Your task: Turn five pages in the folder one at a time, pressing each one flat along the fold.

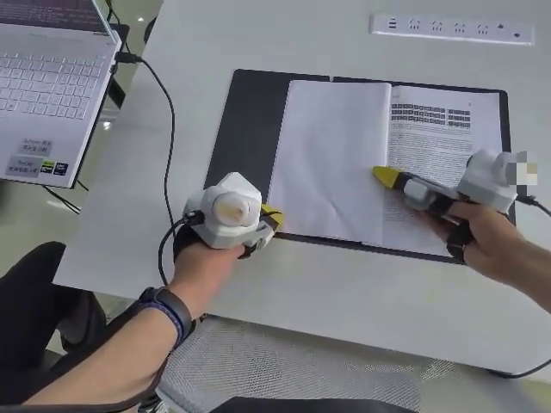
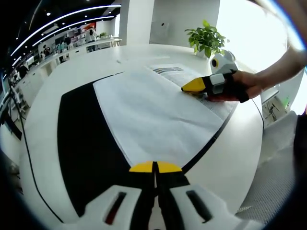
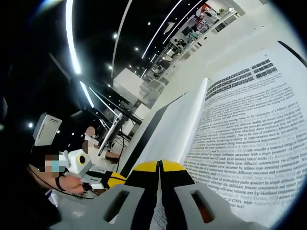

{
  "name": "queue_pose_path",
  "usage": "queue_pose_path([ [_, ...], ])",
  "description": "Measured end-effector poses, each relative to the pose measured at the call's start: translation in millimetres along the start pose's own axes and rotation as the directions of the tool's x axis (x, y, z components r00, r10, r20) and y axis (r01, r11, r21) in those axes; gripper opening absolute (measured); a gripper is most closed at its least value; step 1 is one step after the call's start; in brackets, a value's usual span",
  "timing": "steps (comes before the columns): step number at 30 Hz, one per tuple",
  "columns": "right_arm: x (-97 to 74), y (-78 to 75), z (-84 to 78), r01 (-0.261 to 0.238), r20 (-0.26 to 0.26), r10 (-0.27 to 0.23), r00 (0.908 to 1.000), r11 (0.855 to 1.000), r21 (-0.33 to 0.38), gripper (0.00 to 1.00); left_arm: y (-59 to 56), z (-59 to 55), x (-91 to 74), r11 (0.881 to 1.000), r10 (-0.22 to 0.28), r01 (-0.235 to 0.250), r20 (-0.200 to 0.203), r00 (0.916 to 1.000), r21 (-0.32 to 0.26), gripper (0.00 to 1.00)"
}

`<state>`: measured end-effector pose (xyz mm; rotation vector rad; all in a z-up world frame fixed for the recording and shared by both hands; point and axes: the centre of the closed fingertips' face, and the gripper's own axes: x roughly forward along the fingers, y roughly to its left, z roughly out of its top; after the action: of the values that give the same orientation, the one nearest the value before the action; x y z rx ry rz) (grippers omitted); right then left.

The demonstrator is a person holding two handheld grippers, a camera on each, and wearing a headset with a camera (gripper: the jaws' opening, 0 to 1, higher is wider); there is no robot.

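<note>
A black folder [image 1: 245,129] lies open on the white table. A turned blank page [image 1: 331,155] lies over its left half and a printed page [image 1: 439,138] covers the right. My right gripper [image 1: 380,175] is shut, its yellow tips down on the paper by the fold, close over the printed page [image 3: 249,129]. My left gripper [image 1: 272,217] is shut at the folder's near left corner, tips [image 2: 155,166] at the edge where the blank page [image 2: 153,110] meets the black cover [image 2: 81,129]. Whether it pinches anything is unclear. The right gripper [image 2: 194,86] also appears across the page.
An open laptop [image 1: 52,86] sits at the far left with a black cable [image 1: 164,103] running along the table. A white power strip [image 1: 452,27] lies at the back. The table's near edge [image 1: 344,331] is close below the folder. A potted plant [image 2: 206,36] stands beyond.
</note>
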<state>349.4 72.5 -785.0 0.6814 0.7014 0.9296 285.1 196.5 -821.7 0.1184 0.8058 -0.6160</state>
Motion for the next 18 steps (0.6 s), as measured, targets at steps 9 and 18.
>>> queue_pose_path([
  [9,-15.4,18.3,-29.3,-0.012,-0.031,0.012,0.9995,1.000,0.014,0.00,0.2,-0.8,0.5,1.000,-0.003,0.003,0.001,1.0000,0.002,0.00],
  [18,-26.6,29.7,-50.6,-0.022,-0.054,0.023,0.9983,0.999,0.023,0.00,-1.0,-0.1,-0.6,1.000,-0.004,0.004,0.005,1.0000,0.007,0.00],
])
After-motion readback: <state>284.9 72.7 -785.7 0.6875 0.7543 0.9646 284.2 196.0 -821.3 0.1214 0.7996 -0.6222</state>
